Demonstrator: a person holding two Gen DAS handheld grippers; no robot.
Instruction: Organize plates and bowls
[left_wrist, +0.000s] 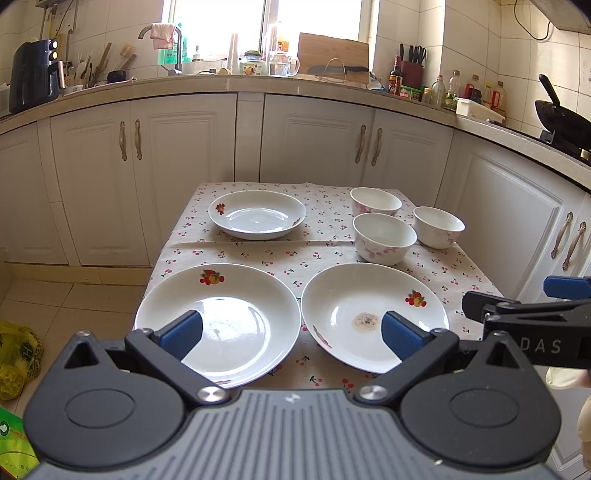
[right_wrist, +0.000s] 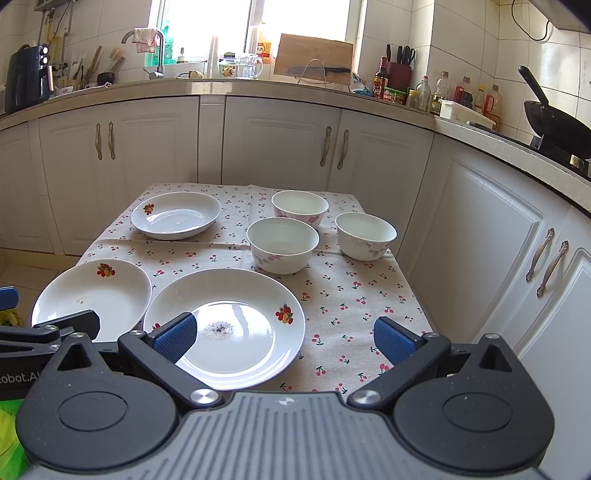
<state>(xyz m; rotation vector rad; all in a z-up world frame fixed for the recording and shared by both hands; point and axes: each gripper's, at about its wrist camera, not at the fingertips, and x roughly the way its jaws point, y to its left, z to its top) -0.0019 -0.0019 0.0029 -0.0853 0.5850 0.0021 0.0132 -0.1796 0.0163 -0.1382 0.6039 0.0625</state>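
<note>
Both sets of jaws stand wide apart, gripping nothing. Left gripper (left_wrist: 291, 334) hangs over the near edge of the cherry-print tablecloth (left_wrist: 258, 254), its blue pads above the two nearest plates; right gripper (right_wrist: 282, 339) hangs just beside it. Taking the stained plate (right_wrist: 225, 328) as the landmark, with its dark crumbly spot in the middle: a clean plate (left_wrist: 218, 325) lies just to its left, almost touching rims. Farther back and to the left sits a third plate (left_wrist: 256, 214). Behind the stained plate stand three flowered bowls: the nearest bowl (right_wrist: 282, 243) close to its far rim, a second bowl (right_wrist: 300, 208) just behind that one, a third bowl (right_wrist: 365, 234) off to the right.
</note>
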